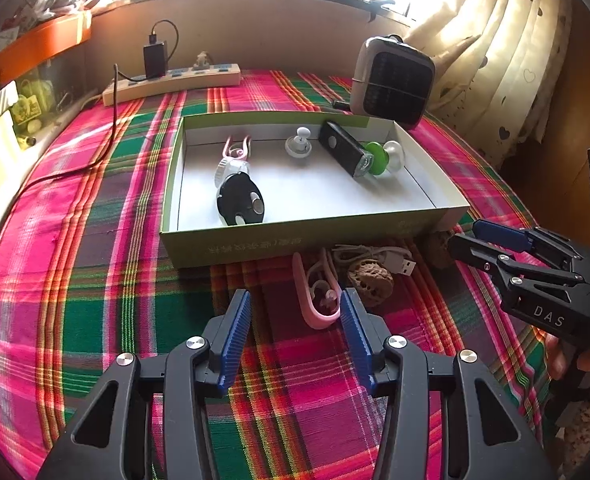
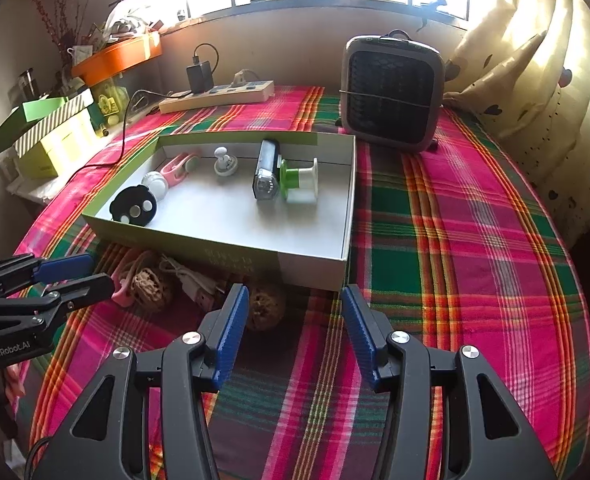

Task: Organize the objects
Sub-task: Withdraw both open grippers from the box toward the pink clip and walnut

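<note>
A shallow green-sided box (image 1: 231, 240) with a white floor sits on a pink, green and red plaid tablecloth (image 1: 95, 264), and already holds a black round disc (image 1: 239, 200), a white knob-shaped piece (image 1: 299, 145), a pink clip (image 1: 237, 150), a black oblong device (image 1: 345, 148) and a green-and-clear spool (image 1: 383, 158). Along the near wall of the box, outside it, several things lie loose on the cloth: a pink looped earhook (image 1: 315, 300), a walnut (image 1: 371, 278), a coiled white USB cable (image 1: 379, 258) and a second walnut (image 2: 265, 306) nearer the box's right corner. The left gripper (image 1: 295, 320) hovers over the cloth with its blue-padded jaws apart and nothing between them; its right pad stands just beside the pink earhook. The right gripper (image 2: 291, 320) also stands with jaws spread and empty, its left pad close beside the second walnut, the box corner just beyond. Behind the box stand a small grey fan heater (image 2: 393, 92) and a beige power strip (image 2: 219, 98) with a black charger (image 2: 199, 74) plugged in, below a bright window; a cream curtain (image 2: 535, 72) hangs at the right
</note>
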Motion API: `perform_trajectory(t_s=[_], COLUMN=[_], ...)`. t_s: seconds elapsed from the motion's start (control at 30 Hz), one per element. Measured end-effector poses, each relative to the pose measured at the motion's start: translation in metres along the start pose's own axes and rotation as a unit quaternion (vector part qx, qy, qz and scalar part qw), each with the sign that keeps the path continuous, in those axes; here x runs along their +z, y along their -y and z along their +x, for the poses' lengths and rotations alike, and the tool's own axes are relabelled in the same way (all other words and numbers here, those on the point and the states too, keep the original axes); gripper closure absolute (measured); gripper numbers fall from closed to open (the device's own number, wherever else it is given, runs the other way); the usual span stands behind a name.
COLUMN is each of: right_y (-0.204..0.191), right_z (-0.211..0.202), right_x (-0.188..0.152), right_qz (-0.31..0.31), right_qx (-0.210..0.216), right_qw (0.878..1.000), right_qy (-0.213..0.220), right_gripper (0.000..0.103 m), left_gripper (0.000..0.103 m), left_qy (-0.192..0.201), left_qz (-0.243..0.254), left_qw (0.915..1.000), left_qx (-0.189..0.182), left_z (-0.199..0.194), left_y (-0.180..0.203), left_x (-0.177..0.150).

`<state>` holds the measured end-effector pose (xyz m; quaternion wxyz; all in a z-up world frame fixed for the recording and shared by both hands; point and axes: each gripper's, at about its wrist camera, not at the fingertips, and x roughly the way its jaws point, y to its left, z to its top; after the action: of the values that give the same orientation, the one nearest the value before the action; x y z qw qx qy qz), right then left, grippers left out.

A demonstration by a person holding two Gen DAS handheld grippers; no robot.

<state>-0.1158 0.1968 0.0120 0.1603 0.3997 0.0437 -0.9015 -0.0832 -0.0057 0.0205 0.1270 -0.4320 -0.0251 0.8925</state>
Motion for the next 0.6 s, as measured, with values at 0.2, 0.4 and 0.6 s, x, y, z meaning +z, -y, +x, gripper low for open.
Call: perform_trajectory(t_s=[0.2, 0.4, 0.6], right_y=[-0.003, -0.007, -0.009], right_z=[0.008, 0.015, 0.017], right_x=[-0.003, -0.003, -0.002], right_qz=[-0.006, -0.014, -0.024], right_qx=[0.008, 0.011, 0.003], right_qw=[1.0, 1.0, 0.999], right_qy=[-0.011, -0.019, -0.021], right_gripper=[0.05, 0.05, 0.049], left_gripper=[0.058, 0.058, 0.058], left_qy=[-0.005, -0.014, -0.016], left_qz=[0.003, 0.006, 0.012], left_qw=[1.0, 0.9999, 0.9995], left_qx=[-0.001, 0.006, 0.024], left_z=[0.005, 0.013, 0.019], left_y=[0.002, 0.004, 0.004], left_x=[0.0, 0.002, 0.005])
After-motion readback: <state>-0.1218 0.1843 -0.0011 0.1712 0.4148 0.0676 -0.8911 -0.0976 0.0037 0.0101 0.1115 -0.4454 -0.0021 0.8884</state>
